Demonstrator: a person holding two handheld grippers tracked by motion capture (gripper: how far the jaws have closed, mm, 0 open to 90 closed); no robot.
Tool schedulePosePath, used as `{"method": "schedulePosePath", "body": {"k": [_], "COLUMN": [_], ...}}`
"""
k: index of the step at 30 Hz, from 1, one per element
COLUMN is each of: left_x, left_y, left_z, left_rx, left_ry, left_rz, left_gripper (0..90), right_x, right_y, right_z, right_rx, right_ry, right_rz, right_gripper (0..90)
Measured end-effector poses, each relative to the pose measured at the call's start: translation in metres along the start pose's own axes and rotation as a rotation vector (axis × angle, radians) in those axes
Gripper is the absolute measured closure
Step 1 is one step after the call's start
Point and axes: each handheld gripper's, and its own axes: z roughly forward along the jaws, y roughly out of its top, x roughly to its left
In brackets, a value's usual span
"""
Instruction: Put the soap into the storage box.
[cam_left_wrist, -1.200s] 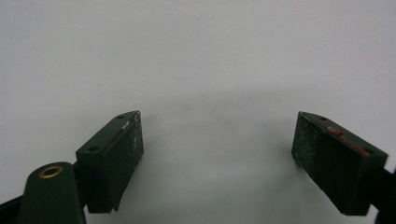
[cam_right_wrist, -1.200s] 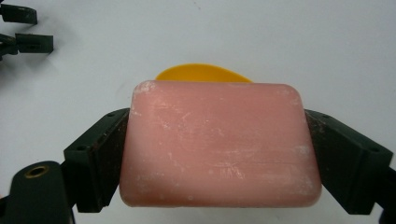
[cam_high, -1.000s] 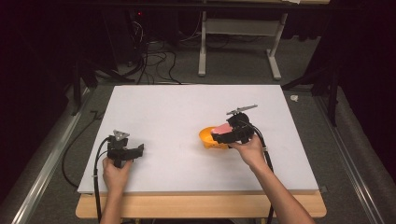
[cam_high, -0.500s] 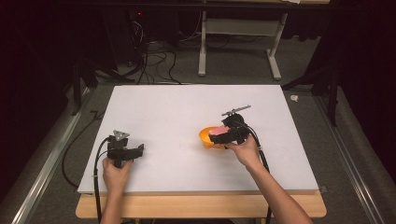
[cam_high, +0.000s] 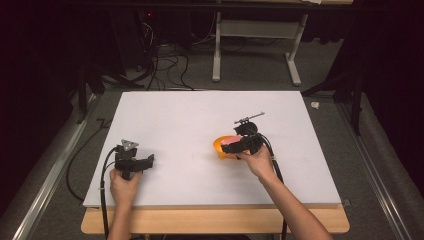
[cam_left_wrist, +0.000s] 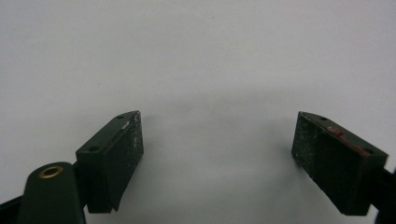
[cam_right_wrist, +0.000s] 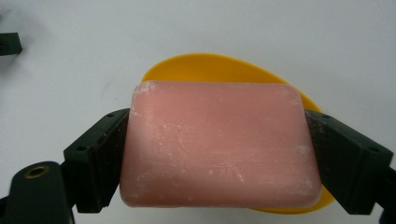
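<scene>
A pink bar of soap (cam_right_wrist: 219, 144) is clamped between the two black jaws of my right gripper (cam_right_wrist: 219, 158), which is shut on it. Behind and under the soap lies a yellow-orange dish (cam_right_wrist: 205, 67). From above, the right gripper (cam_high: 235, 146) sits over that dish (cam_high: 218, 146) right of the table's middle, with a bit of pink soap (cam_high: 231, 138) showing. My left gripper (cam_high: 148, 161) rests near the front left of the white table (cam_high: 190, 115), held by a hand. Its jaws stand wide apart, open (cam_left_wrist: 217, 154), with bare white surface between them.
The white table top (cam_left_wrist: 196, 56) stretches around both grippers. Black cables trail from each gripper off the front edge. Beyond the table's far edge are floor cables (cam_high: 165, 65) and a white stand's legs (cam_high: 255, 55). Metal rails run along both sides.
My right gripper has drifted slightly left and toward the front with the soap over the dish. The left gripper has stayed put.
</scene>
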Motion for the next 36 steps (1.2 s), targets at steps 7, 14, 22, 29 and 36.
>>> {"method": "schedulePosePath", "body": {"k": [7,14,22,29,36], "left_x": [0.000,0.000,0.000,0.000,0.000], "left_y": [0.000,0.000,0.000,0.000,0.000], "left_z": [0.000,0.000,0.000,0.000,0.000], "left_rx": [0.000,0.000,0.000,0.000,0.000], "left_ry": [0.000,0.000,0.000,0.000,0.000], "left_rz": [0.000,0.000,0.000,-0.001,-0.001], "left_gripper": [17.0,17.0,17.0,17.0,17.0], "right_x": [0.002,0.000,-0.004,-0.007,-0.014], "right_y": [0.000,0.001,0.001,-0.002,-0.006], "right_z": [0.005,0.006,-0.004,0.000,-0.011], "right_rx": [0.025,0.005,-0.055,-0.054,-0.122], "right_ry": [-0.011,-0.008,-0.006,0.004,0.018], "right_rz": [0.003,0.023,0.036,0.041,0.024], "right_gripper": [13.5,14.0,24.6,24.6,24.7]}}
